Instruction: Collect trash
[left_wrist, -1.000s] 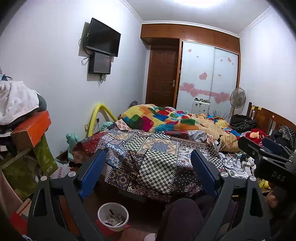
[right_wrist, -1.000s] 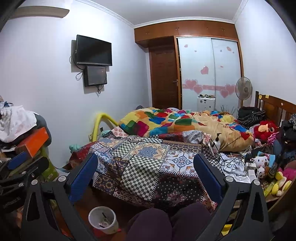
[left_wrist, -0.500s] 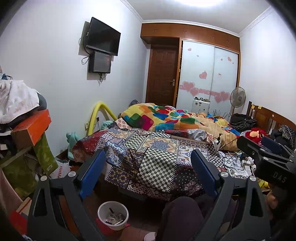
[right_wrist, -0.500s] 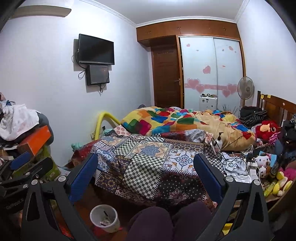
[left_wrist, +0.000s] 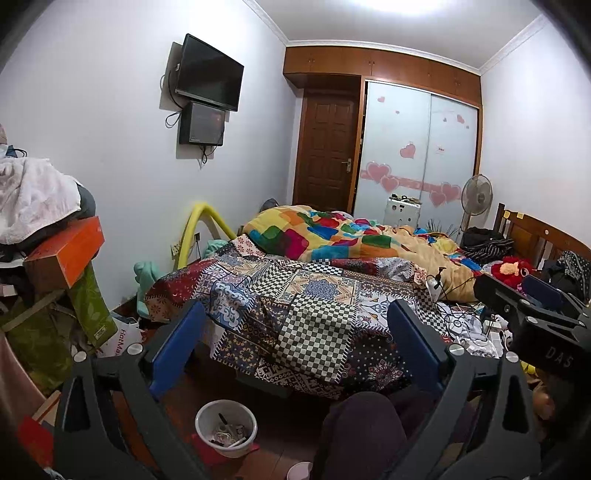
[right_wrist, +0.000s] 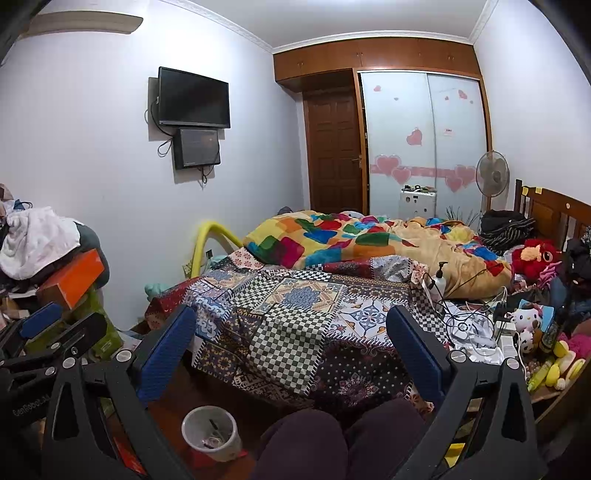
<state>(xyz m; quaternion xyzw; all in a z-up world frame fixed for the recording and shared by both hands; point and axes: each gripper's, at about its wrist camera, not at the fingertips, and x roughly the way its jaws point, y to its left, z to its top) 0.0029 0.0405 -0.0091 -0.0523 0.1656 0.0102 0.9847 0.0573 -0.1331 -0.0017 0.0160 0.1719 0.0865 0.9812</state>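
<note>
A white waste bin (left_wrist: 226, 427) with a few scraps in it stands on the floor by the bed's near corner; it also shows in the right wrist view (right_wrist: 210, 432). My left gripper (left_wrist: 295, 321) is open and empty, held in the air facing the bed. My right gripper (right_wrist: 291, 325) is open and empty too, beside it. The right gripper shows at the right edge of the left wrist view (left_wrist: 532, 314), and the left gripper shows at the left edge of the right wrist view (right_wrist: 48, 332). No single piece of trash is clear to me.
A bed with a patchwork cover (left_wrist: 314, 306) and a bright quilt (right_wrist: 351, 236) fills the middle. Cables, a bottle (right_wrist: 439, 277) and toys (right_wrist: 528, 317) clutter its right side. Boxes and clothes (left_wrist: 55, 258) pile up at left. My knees (right_wrist: 332, 439) are below.
Both views have shifted only slightly; the right wrist view has turned a little so the bed sits a bit lower. Both grippers stay open and empty.
</note>
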